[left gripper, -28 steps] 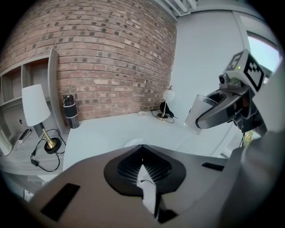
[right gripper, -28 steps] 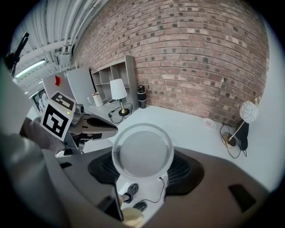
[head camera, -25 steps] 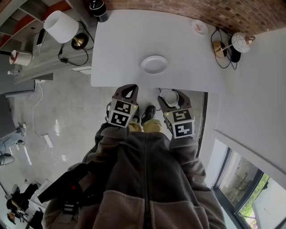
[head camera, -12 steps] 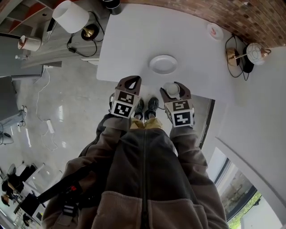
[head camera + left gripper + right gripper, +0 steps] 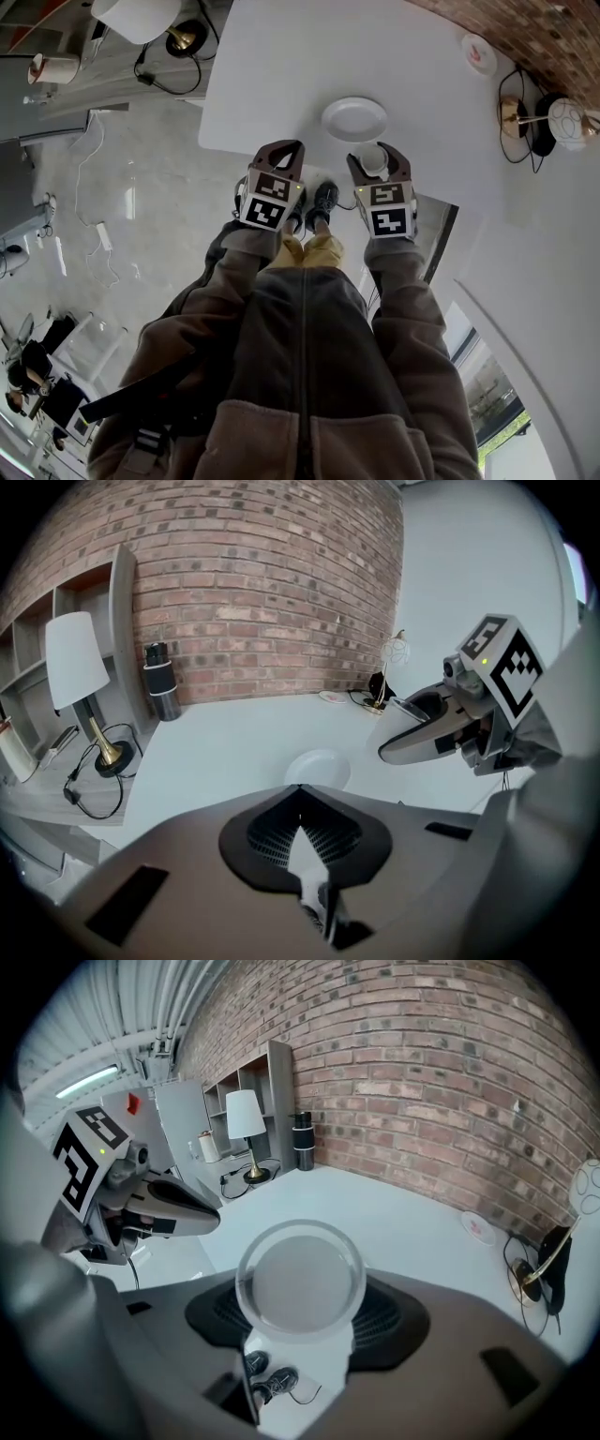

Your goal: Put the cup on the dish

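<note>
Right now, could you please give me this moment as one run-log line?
right gripper: shut on cup | left gripper: shut, empty | cup: not yet on dish | dish: bare, on table

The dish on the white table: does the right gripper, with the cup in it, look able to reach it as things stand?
Probably yes. The right gripper holds the cup just short of the dish, with only bare table between; the left gripper stands off to the side.
</note>
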Action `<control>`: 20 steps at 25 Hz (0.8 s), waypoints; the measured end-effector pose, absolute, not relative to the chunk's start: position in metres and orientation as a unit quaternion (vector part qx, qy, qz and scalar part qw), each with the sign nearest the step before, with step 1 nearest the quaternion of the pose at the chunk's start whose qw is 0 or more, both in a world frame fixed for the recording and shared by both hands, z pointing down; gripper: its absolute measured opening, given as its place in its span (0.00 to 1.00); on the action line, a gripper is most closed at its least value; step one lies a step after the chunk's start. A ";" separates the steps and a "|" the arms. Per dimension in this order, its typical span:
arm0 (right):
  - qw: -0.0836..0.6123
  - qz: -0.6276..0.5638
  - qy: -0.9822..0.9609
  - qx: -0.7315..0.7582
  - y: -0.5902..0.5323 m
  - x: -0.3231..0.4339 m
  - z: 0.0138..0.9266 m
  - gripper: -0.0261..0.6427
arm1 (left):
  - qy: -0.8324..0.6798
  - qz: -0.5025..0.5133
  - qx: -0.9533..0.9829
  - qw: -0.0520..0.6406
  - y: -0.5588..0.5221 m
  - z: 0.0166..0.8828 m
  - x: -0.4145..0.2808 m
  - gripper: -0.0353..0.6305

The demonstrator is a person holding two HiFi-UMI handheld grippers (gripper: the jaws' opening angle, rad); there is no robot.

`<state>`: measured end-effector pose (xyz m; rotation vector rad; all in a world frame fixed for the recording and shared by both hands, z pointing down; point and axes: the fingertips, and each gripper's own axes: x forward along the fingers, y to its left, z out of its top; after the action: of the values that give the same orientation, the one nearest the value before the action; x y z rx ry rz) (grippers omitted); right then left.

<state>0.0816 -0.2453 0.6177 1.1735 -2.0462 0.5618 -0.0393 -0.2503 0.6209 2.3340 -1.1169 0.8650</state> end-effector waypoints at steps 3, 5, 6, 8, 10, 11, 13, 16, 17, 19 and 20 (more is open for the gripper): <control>0.354 0.211 -0.793 0.449 -0.253 0.081 0.628 0.43 | -0.405 0.315 0.830 0.219 -0.252 0.632 -0.042 0.06; 0.356 0.208 -0.794 0.447 -0.260 0.081 0.636 0.43 | -0.407 0.317 0.826 0.227 -0.254 0.638 -0.043 0.06; 0.356 0.209 -0.794 0.445 -0.263 0.081 0.640 0.43 | -0.408 0.318 0.824 0.231 -0.255 0.641 -0.042 0.06; 0.358 0.213 -0.795 0.440 -0.269 0.081 0.650 0.43 | -0.410 0.320 0.821 0.236 -0.257 0.646 -0.042 0.06; 0.362 0.215 -0.796 0.434 -0.275 0.079 0.659 0.43 | -0.412 0.322 0.818 0.241 -0.259 0.651 -0.043 0.06; 0.364 0.216 -0.796 0.432 -0.278 0.077 0.664 0.43 | -0.413 0.323 0.816 0.244 -0.259 0.653 -0.044 0.06; 0.367 0.217 -0.796 0.428 -0.285 0.075 0.674 0.43 | -0.415 0.326 0.812 0.249 -0.260 0.659 -0.046 0.06; 0.371 0.219 -0.797 0.423 -0.294 0.073 0.687 0.43 | -0.416 0.331 0.807 0.257 -0.260 0.668 -0.048 0.06; 0.373 0.219 -0.797 0.422 -0.297 0.073 0.691 0.43 | -0.416 0.332 0.806 0.259 -0.260 0.670 -0.048 0.06; 0.376 0.218 -0.796 0.421 -0.303 0.074 0.699 0.43 | -0.415 0.334 0.804 0.262 -0.261 0.674 -0.048 0.06; 0.378 0.219 -0.795 0.421 -0.306 0.074 0.702 0.43 | -0.415 0.335 0.804 0.264 -0.261 0.676 -0.048 0.06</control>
<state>0.0741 -0.3060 0.7023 1.0759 -2.0317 0.5588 -0.0484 -0.2611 0.6763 2.1730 -1.1208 0.9069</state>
